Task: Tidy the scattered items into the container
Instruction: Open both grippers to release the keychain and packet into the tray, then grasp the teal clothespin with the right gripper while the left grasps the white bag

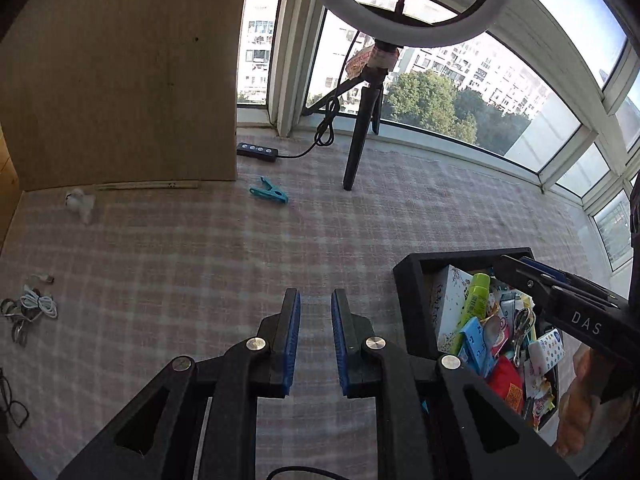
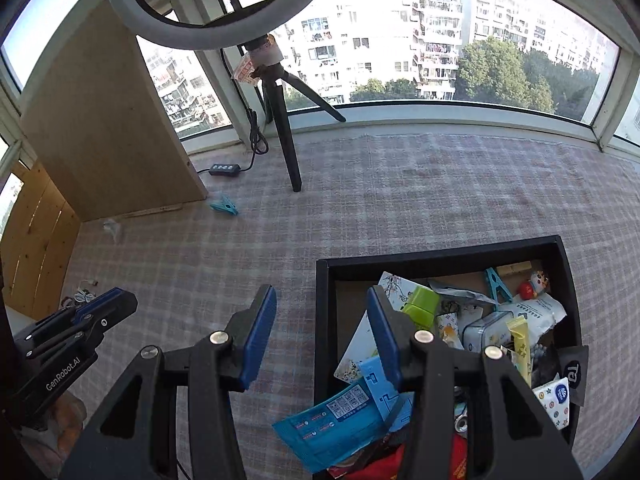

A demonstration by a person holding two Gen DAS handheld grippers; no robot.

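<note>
My left gripper (image 1: 316, 296) hangs over the checked cloth just left of the black box (image 1: 408, 276), its blue pads a narrow gap apart with nothing between them. My right gripper (image 2: 322, 292) is open and empty, straddling the box's left wall (image 2: 326, 320). The box is packed with packets, a green bottle (image 1: 474, 300) and a teal clip (image 2: 496, 286). A teal clothespin (image 1: 269, 191) (image 2: 225, 206) lies loose on the cloth by the tripod. To the left lie a white cable with keys (image 1: 38, 304) and a crumpled white scrap (image 1: 80, 200). Each view shows the other gripper (image 1: 514, 262) (image 2: 116, 294).
A ring light on a black tripod (image 1: 362, 128) (image 2: 286, 136) stands at the back, its cable running to a controller (image 1: 257, 151). A tall brown panel (image 1: 120, 80) blocks the back left. A blue packet (image 2: 336, 424) hangs over the box's near edge. Windows line the far side.
</note>
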